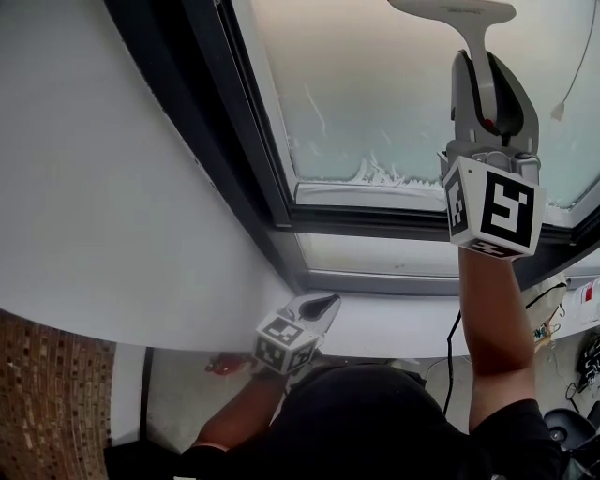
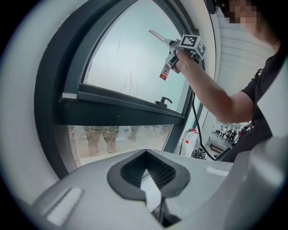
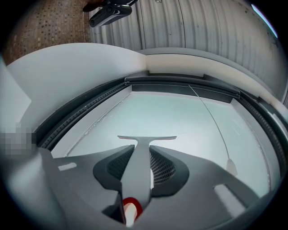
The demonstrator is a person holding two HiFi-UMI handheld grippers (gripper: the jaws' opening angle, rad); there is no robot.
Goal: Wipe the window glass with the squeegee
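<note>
The squeegee (image 1: pixel 455 11) is grey with a red-tipped handle, and its blade (image 3: pixel 146 138) lies flat against the frosted window glass (image 1: pixel 375 84) high up on the pane. My right gripper (image 1: pixel 483 80) is raised at arm's length and shut on the squeegee's handle (image 3: pixel 137 175). From the left gripper view, the squeegee (image 2: pixel 158 36) shows against the glass with a red tag hanging under it. Soapy streaks (image 1: pixel 375 173) run along the bottom of the pane. My left gripper (image 1: pixel 314 307) hangs low by the white sill (image 1: pixel 403 323), shut and holding nothing.
A dark window frame (image 1: pixel 234 141) surrounds the glass, with a narrow lower pane (image 1: pixel 375 253) beneath. A blind cord with a pull (image 1: pixel 560 111) hangs at the pane's right. A window handle (image 2: pixel 164 101) sits on the frame. A white wall (image 1: pixel 94 187) lies left.
</note>
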